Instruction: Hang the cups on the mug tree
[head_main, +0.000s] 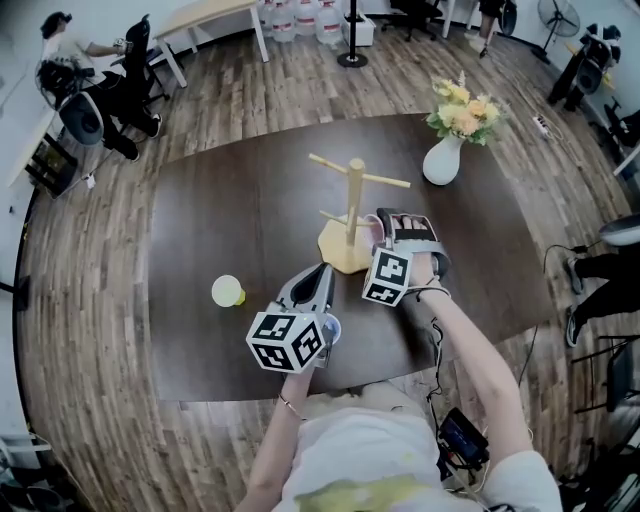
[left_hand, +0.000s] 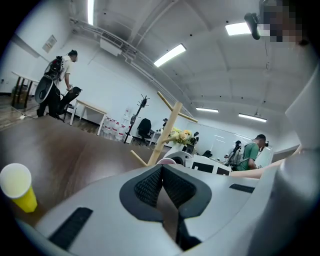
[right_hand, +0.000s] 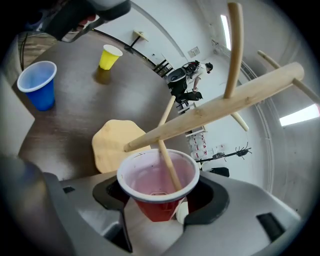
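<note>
- Three cups are counted: one red, one blue and one yellow.
- The red cup (right_hand: 150, 175) is pinched at its sides by the jaws of the right gripper (right_hand: 159, 197). It is held just right of the post of the mug tree (head_main: 350, 215), and one thin peg of the tree is seen reaching into its open mouth.
- One mug tree is seen, standing upright on its pale base near the middle of the single dark table (head_main: 220, 190).
- The blue cup (right_hand: 39, 84) is stood mouth up on the near side of the table, close beside the left gripper (left_hand: 161, 170).
- The yellow cup (head_main: 227, 291) is stood mouth up at the left, well apart from the tree.
- The left gripper's jaws are pressed together with nothing between them. It is held just near of the tree's base.
- One white vase of flowers (head_main: 442, 160) is placed at the far right of the table.
</note>
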